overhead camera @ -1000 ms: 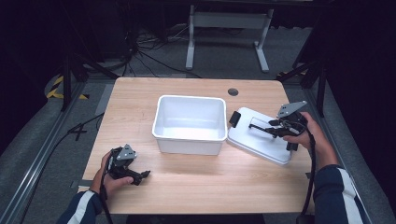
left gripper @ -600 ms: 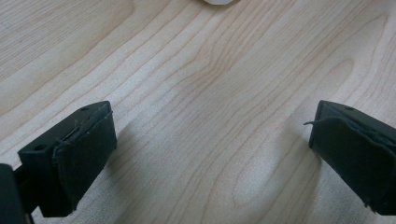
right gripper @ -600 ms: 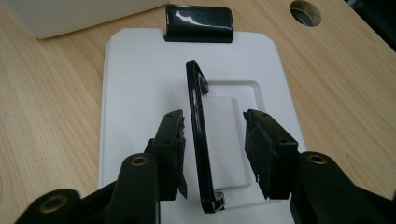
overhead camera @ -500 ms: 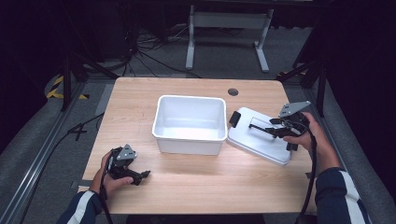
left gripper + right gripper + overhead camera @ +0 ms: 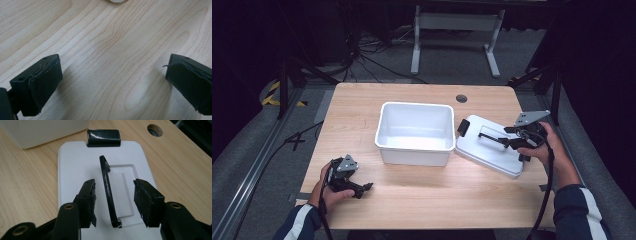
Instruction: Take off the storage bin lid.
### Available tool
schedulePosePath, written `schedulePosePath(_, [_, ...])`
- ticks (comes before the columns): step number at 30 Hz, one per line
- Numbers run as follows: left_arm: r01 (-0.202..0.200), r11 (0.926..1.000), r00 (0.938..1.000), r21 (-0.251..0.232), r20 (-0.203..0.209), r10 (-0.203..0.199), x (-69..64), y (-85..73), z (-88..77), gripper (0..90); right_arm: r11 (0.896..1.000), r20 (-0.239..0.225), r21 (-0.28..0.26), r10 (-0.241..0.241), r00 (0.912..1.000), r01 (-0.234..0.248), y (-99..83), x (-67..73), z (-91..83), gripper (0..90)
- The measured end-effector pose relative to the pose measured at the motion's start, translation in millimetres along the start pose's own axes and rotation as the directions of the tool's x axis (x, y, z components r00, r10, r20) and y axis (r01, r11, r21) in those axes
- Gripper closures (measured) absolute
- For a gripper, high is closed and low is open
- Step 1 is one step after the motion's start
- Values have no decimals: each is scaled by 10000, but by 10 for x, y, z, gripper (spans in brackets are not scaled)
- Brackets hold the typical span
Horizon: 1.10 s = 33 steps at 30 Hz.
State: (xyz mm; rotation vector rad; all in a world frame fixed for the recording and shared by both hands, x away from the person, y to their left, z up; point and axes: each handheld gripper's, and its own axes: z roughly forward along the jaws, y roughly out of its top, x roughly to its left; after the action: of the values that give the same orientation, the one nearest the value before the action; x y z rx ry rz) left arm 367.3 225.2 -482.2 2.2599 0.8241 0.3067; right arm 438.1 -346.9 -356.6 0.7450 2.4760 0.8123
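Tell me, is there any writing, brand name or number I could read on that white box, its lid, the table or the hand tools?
None can be read.
White bin: plain, no label.
White lid with its black handle and black latch: no print.
Wooden table: bare wood grain.
Left gripper and right gripper: black jaws, no marking visible.
Yellow-and-black striped tape on the floor: a pattern, no words.
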Motion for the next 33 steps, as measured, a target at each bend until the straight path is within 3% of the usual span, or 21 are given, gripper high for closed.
schedulePosePath(12, [-96,10000,9999,-26,68,96,-18,-17,-10,12,9998,313,-132,163,9994,-159,-31,97,-148,446])
schedulePosePath(19, [-96,9999,10000,-45,17,96,-34,-28,-21,16,9984,791,-308,499,9956,-476,-136,179,-290,353])
schedulePosePath(21, [-86,10000,9999,-37,77,86,-63,-44,-33,18,9979,1085,-285,604,9923,-576,-225,235,-317,326])
schedulePosePath(23, [-266,9996,9996,-9,75,266,-62,-48,-46,20,9976,1071,-330,640,9922,-608,-257,251,-333,326])
schedulePosePath(26, [-229,9997,9997,-46,106,229,-108,-75,-62,23,9949,1140,-596,876,9896,-812,-375,325,-403,308])
schedulePosePath(33, [-238,9997,9995,-79,187,239,-149,-104,-82,25,9949,1264,-818,688,9896,-587,-530,483,-455,290])
